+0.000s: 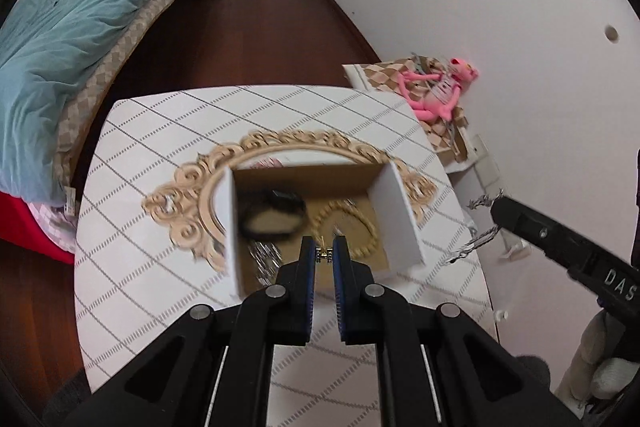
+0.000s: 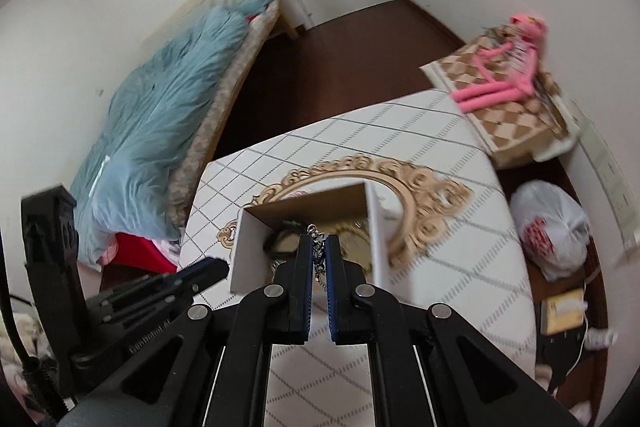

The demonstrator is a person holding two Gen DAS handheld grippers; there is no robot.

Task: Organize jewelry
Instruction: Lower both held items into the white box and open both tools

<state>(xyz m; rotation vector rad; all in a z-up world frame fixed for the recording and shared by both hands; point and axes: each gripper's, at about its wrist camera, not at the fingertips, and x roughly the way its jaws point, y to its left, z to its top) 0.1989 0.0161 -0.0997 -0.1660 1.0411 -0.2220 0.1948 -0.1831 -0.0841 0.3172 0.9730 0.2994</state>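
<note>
So closest in, the left hand-held gripper (image 1: 324,254) has its blue pads pinched narrow on a tiny gold piece (image 1: 324,253), looks like an earring or charm but it's too small to say for sure. It hangs right over the near edge of the open box (image 1: 394,211). The right hand-held gripper (image 2: 319,255) is clamped on a silver chain (image 2: 316,241), with links sticking out past the tips and more dangling below; in the left wrist view that chain trails loose off its tip, out past the right side of the box.

Inside the box, on the brown cardboard floor: a beaded gold necklace (image 1: 352,227) on the right, a dark band-shaped thing (image 1: 272,215) on the left (blurry), and something silvery (image 1: 262,257) near the front.

The box sits on an ornate cream-framed mirror (image 1: 188,199) lying flat on the white grid-patterned surface (image 1: 160,119). Further back, a pink plush toy (image 1: 438,91) on a checkered box by the wall, and a bed with a teal duvet (image 1: 80,27) off to the left.
</note>
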